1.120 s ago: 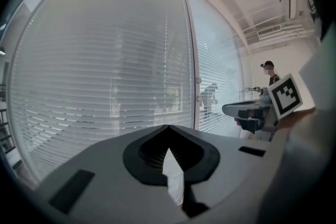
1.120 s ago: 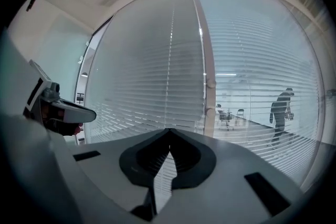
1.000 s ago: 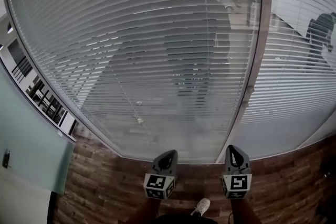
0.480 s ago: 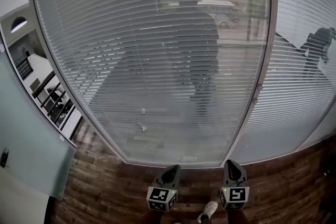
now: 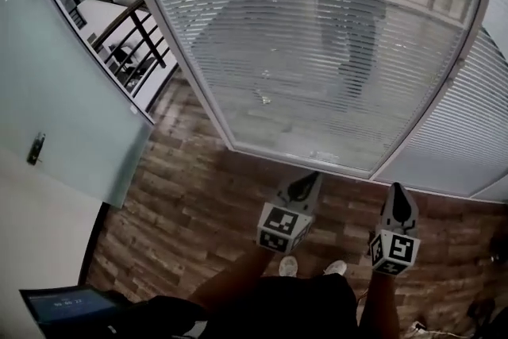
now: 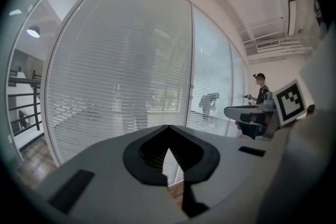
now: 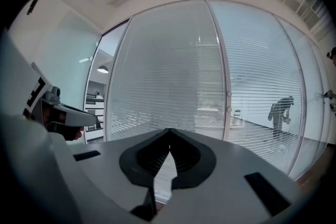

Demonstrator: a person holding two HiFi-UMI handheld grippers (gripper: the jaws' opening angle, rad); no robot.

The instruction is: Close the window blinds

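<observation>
Head view sets the window blinds (image 5: 317,36) full-length down the glass along the far edge of the wooden floor (image 5: 198,202); the slats are lowered, yet pavement and a dim reflection show through them, so they seem tilted rather than turned flat, though at this size I cannot be sure. A second ago the blinds filled almost the whole picture; now they sit in the upper right, more floor shows at the left, and the person's shoes (image 5: 288,266) have come into sight, so the camera has swung down and leftward. Both tools sit higher in the frame than before, short of the window's foot. The left hand-held gripper (image 5: 305,182) has its jaws closed tip to tip on nothing, with the slats well apart beyond them in the left gripper view; the right hand-held gripper (image 5: 397,193) is likewise closed and empty. A small pale thing (image 5: 262,98) low on the blinds may be a cord end. I judge the task barely begun: nothing is grasped, and a cord or wand must first be reached.
</observation>
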